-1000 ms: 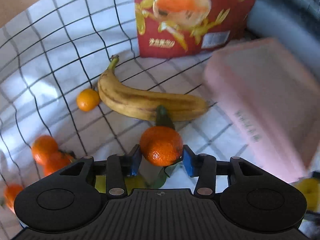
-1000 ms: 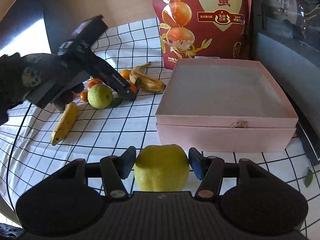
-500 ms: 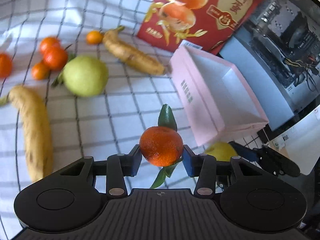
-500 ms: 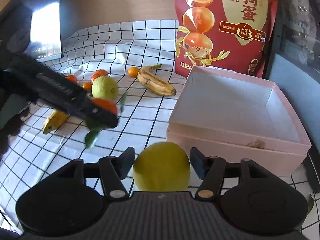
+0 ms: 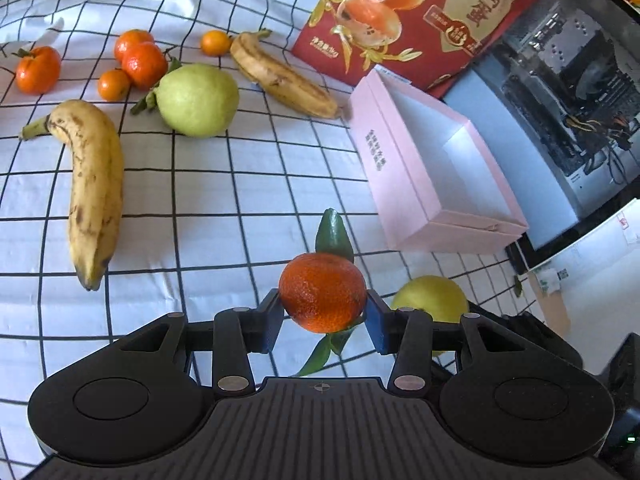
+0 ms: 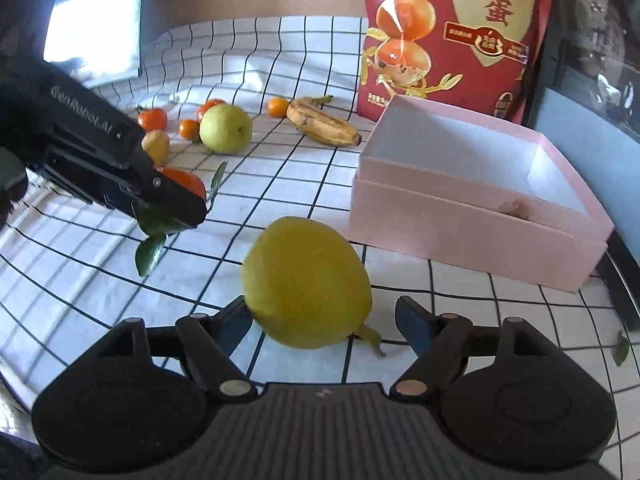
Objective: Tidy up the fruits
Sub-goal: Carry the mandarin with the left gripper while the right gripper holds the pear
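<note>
Orange and pebbly-skinned, a mandarin (image 5: 322, 297) with dark green leaves on its stalk sits clamped between the pads of the left tongs (image 5: 323, 314), held above the checked cloth (image 5: 200, 200) that covers the bench. The right tongs (image 6: 322, 322) have just been opening: their pads stand clear of a yellow, slightly lumpy pear (image 6: 307, 283) that rests on the cloth between them, just in front of the pink box (image 6: 476, 216). The box is open, white inside, and holds no fruit. Further back lie a pale green pear (image 5: 197, 100), several small mandarins (image 5: 142, 63) and two spotted bananas (image 5: 93, 188), one beside the box's far corner. A red bag (image 6: 460, 32) printed with eggs stands behind the box.
</note>
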The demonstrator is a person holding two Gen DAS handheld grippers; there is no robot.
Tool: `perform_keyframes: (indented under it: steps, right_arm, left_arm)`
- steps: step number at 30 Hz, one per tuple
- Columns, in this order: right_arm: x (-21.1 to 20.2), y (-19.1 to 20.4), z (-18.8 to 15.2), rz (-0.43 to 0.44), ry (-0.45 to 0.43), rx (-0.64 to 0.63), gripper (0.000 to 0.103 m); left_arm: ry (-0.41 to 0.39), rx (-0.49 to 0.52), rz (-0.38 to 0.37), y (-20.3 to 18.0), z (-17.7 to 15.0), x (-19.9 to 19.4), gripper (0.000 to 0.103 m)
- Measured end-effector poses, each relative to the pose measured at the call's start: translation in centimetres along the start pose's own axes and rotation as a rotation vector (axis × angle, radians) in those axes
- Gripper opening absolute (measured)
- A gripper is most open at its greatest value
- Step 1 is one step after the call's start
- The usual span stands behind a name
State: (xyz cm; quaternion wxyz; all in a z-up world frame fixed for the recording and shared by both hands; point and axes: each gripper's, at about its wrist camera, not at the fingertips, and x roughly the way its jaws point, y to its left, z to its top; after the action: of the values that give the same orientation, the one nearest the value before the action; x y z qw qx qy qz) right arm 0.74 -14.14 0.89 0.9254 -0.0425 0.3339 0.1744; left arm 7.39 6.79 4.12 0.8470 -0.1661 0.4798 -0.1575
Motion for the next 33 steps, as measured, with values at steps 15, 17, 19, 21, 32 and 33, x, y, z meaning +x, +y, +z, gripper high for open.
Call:
perform_keyframes:
  steps: [15,17,19,21,32,33]
  right_arm:
    - [-2.7,-6.3,0.3,0.351,0.094,0.529,0.068]
    - [-1.8,-6.8,0.1,0.362,0.107,0.586,0.063]
    - [-0.9,-7.1,0.2,0.348,0.11,0.613,0.06]
    - [-0.3,-7.0,0.5,0.324,0.098,0.612,0.06]
    - [0.5,-1.9,4.6,0.193,-0.033,0.263,0.054]
    - [0.4,-1.3,4.8,0.199,-0.044,0.229,0.053]
  left_arm:
    - [-0.011,0.024,-0.012,-1.6,0.2,0.9,0.049]
    - [-0.019,0.019,-0.008,-1.4,0.3,0.7,0.049]
    - [-0.024,0.014,-0.001,-1.1,0.5,0.3,0.049]
    - [-0.027,0.008,0.013,-0.6,0.6,0.0,0.049]
    - [-0.042,-0.026,0.06,1.3,1.1,-1.0,0.049]
    - [-0.043,-0.029,0.062,1.4,1.1,-1.1,0.049]
